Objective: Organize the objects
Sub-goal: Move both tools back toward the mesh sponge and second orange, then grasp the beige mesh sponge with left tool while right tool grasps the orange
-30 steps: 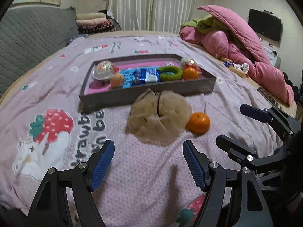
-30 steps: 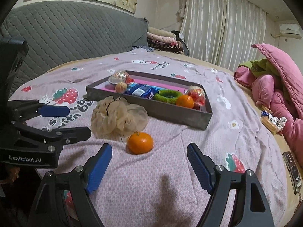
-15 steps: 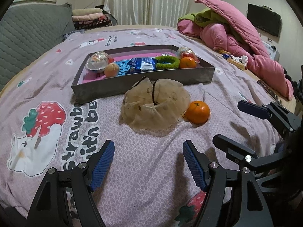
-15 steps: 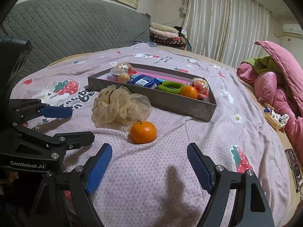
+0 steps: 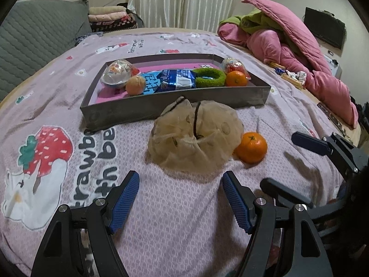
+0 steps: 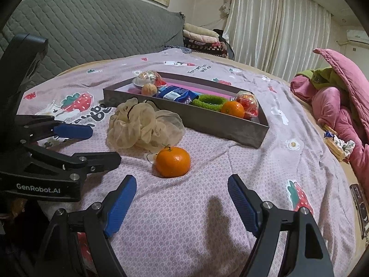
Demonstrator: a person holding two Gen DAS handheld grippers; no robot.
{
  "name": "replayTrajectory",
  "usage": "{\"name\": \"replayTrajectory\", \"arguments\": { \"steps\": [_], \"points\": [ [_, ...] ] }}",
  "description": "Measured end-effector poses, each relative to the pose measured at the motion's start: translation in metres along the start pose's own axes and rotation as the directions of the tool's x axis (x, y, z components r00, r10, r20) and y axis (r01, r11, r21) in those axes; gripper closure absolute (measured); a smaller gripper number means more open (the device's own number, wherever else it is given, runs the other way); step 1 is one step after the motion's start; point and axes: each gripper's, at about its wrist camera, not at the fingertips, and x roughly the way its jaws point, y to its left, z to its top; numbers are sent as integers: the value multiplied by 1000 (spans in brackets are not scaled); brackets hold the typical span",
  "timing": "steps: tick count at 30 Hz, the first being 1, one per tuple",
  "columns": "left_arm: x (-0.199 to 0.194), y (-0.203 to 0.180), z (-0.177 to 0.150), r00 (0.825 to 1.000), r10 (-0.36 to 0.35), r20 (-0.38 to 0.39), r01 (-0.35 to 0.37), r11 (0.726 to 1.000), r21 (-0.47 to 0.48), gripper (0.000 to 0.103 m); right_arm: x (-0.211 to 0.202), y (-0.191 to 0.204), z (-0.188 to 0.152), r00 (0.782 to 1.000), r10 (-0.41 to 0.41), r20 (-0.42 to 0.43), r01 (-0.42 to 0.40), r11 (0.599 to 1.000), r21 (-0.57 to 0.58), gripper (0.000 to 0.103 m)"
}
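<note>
just ahead of the open right tool (image 6: 182, 202) lies the orange (image 6: 173, 161).

A scrunchie (image 5: 196, 133) lies before the tray (image 5: 175, 108) (touching it), a mandarin (image 5: 251, 147) just right of it.

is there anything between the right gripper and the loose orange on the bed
Nothing visible. The right gripper is open with only bare bedspread between it and the orange. The beige scrunchie sits behind and left of the orange, off that line.
</note>
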Motion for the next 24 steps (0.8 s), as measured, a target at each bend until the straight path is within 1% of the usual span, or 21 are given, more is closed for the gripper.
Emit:
{"name": "replayTrajectory", "arguments": {
  "steps": [8,13,19,24],
  "points": [
    [13,4,13,1000,-13,-6,13,1000,-25,27,10,2,4,1000,9,-8,-9,1000,-15,22],
    [20,4,17,1000,-26,-14,26,999,-28,27,17,3,7,1000,1,-10,-1,1000,-18,22],
    [25,4,25,999,-36,-5,35,999,-29,27,24,1,8,1000,-16,-14,15,1000,-17,22],
    [29,8,30,998,-54,-10,53,997,-48,27,27,-1,10,1000,-26,-9,26,1000,-18,25]
  ]
}}
